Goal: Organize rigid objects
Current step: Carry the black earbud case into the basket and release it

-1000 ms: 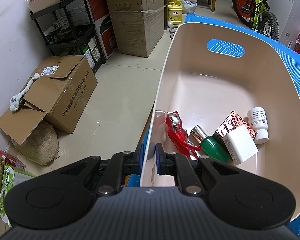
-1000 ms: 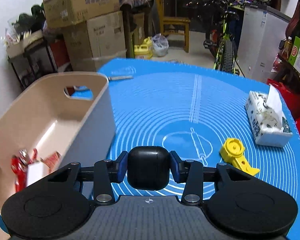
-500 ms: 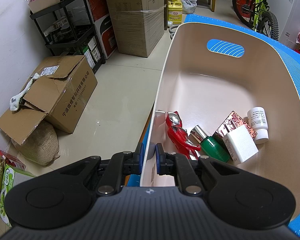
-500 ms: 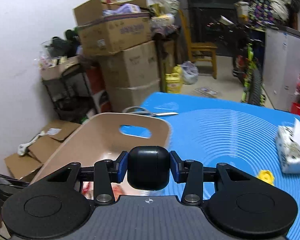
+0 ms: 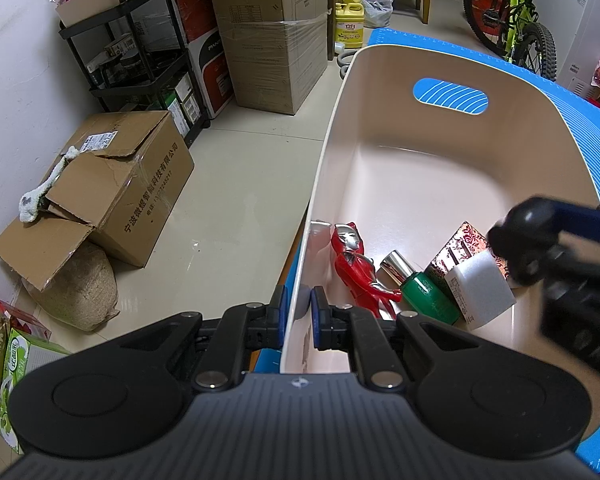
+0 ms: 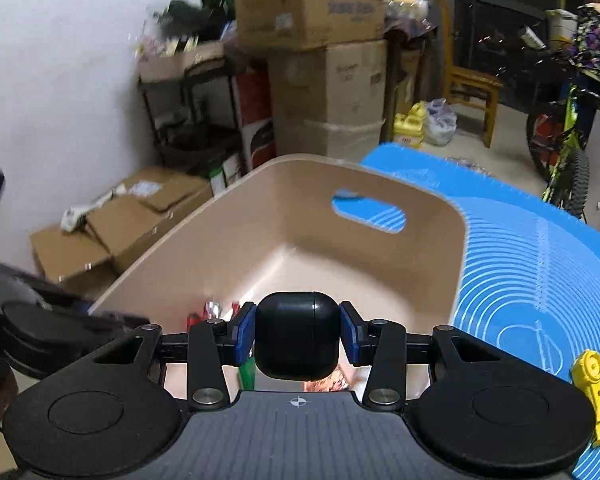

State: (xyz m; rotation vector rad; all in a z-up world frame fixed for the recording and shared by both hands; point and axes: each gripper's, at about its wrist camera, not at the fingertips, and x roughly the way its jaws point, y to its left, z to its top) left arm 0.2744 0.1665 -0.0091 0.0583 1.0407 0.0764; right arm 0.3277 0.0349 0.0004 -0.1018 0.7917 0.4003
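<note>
My left gripper [image 5: 297, 312] is shut on the near rim of the beige bin [image 5: 328, 128], one pad outside the wall and one inside. Inside the bin lie a red figure [image 5: 354, 260], a green bottle with a silver cap [image 5: 422, 290], a white block [image 5: 482, 292] and a red patterned box [image 5: 462, 240]. My right gripper [image 6: 297, 334] is shut on a rounded black case [image 6: 296, 338] and hangs over the bin's [image 6: 458, 240] near end. It also shows as a blurred dark shape, the right gripper [image 5: 540, 236], at the right of the left wrist view.
The bin stands on a blue mat [image 6: 532, 264] at the table's left edge. A yellow plastic part [image 6: 592, 392] lies on the mat to the right. Cardboard boxes [image 5: 112, 192], a black shelf rack [image 5: 140, 64], a wooden chair [image 6: 472, 96] and a bicycle [image 5: 512, 16] stand on the floor beyond.
My right gripper has carried the black case leftwards from over the mat to above the bin, coming into the left wrist view and hiding the white bottle. The left gripper has stayed still.
</note>
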